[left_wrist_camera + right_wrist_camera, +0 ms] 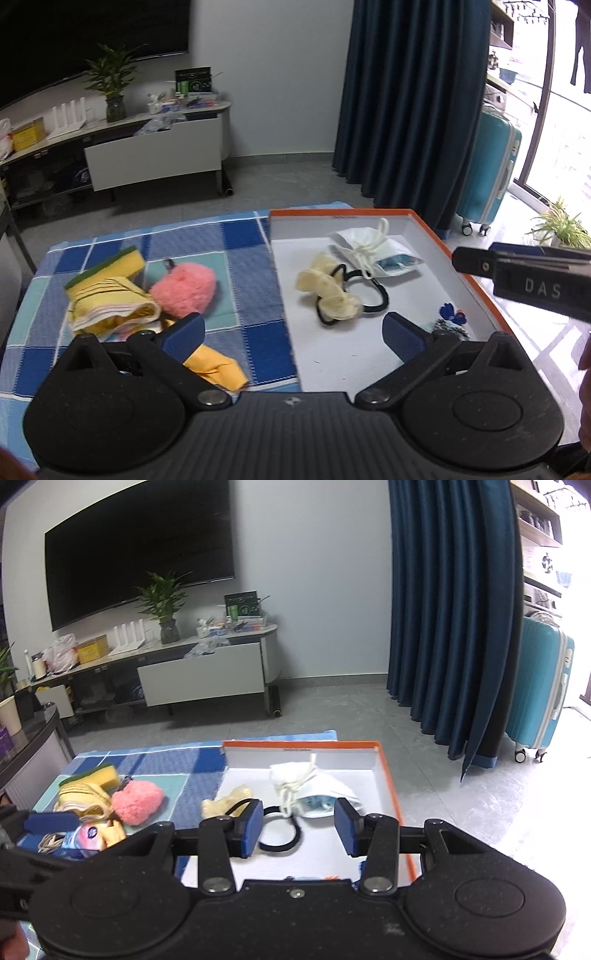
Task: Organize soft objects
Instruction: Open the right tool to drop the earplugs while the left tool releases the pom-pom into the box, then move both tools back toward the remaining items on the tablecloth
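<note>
Cream scrunchie [332, 291] lies beyond open left hand-held gripper [293, 338]

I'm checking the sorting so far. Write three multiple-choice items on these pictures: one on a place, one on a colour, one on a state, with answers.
1. Where does the black hair tie lie?
A. in the orange-rimmed box
B. on the checked cloth
C. on the floor

2. What colour is the fluffy pompom?
A. green
B. pink
C. white

3. How do the left tongs stand?
A. shut on the sponge
B. shut on the pouch
C. open, holding nothing

Answers:
1 A: the tie lies on the box's white floor, beside the white pouch.
2 B: it shows pink on the cloth, next to the yellow sponge.
3 C: in the left wrist view the two blue pads stand wide apart with nothing between them.
</note>
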`<state>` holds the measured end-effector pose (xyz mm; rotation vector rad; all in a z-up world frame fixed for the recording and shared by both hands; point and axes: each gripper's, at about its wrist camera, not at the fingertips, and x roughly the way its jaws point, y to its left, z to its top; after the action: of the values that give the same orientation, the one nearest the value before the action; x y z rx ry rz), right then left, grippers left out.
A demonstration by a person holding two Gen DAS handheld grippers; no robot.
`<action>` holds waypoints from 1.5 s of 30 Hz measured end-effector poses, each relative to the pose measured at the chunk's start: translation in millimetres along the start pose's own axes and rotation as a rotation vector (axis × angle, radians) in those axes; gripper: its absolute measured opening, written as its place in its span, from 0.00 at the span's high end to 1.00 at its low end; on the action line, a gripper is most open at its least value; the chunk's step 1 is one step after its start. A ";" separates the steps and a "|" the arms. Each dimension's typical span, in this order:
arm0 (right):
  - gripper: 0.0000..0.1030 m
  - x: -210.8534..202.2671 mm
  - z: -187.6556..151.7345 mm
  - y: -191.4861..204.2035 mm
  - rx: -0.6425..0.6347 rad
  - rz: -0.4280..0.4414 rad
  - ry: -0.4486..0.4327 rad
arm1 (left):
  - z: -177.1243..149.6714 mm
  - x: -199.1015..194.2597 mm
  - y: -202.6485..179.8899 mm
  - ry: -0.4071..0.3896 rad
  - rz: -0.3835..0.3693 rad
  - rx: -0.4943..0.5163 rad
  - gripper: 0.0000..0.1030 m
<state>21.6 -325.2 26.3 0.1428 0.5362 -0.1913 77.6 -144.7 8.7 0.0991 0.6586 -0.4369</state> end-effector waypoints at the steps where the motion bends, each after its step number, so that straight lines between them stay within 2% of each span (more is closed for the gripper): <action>1: 0.49 -0.3 -1.1 3.7 -0.003 0.004 0.001 | 1.0 -1.4 3.5 -0.002 0.007 -0.008 0.00; 27: 0.49 20.6 -9.0 89.3 -0.108 0.122 0.056 | -9.4 -20.0 78.4 -0.020 0.115 -0.121 0.00; 45: 0.49 39.9 -15.7 134.1 -0.157 0.192 0.091 | -16.3 -21.4 113.4 -0.015 0.163 -0.165 0.00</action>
<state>76.7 -197.6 3.6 0.0500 0.6219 0.0451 101.2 -30.7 3.6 -0.0067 0.6643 -0.2253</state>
